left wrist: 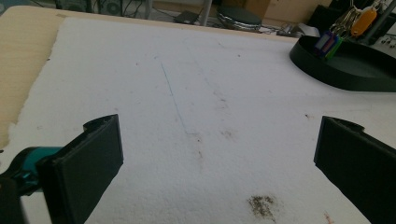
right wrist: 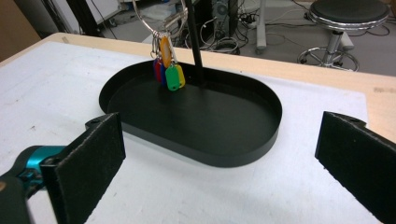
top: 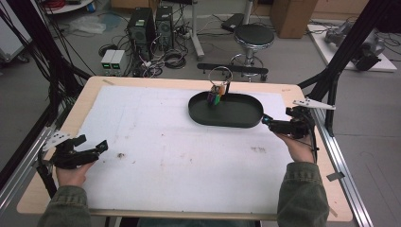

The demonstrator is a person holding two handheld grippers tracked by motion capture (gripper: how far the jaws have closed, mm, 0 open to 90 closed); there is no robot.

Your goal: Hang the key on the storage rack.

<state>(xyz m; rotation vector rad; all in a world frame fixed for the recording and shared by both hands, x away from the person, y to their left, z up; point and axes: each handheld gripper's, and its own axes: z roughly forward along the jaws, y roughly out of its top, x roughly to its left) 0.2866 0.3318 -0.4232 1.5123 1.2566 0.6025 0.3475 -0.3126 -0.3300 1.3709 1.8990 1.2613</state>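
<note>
Your left gripper [top: 97,147] rests at the near left of the light wooden counter [top: 302,94], over the white foam sheet [top: 179,146] that covers most of it. Its fingers [left wrist: 88,163] stand wide apart with nothing between them; in the left gripper view only stained white sheet lies in the gap.

Your right gripper [top: 265,120] sits at the right side of the counter, its tip just beside the right end of the black oval metal tray [top: 227,122]. Its fingers [right wrist: 91,158] are likewise spread wide and hold nothing; the right gripper view shows the tray [right wrist: 261,140] ahead of them, apart from both pads.

The bunch of coloured plastic key tags [top: 215,97] hangs from a large steel ring [top: 220,74] on a thin black upright post [top: 228,87] at the far edge of the tray. In the right gripper view you can make out orange, green, yellow, red and blue tags [right wrist: 169,70], suspended above the tray floor. Whether the lowest tags touch the floor I cannot tell.

No writing is readable on the tags, the tray or the grippers; the tag faces are too small to make out.

The sheet carries brown stains [left wrist: 261,205] near your left gripper and a faint blue line [left wrist: 173,100].
</note>
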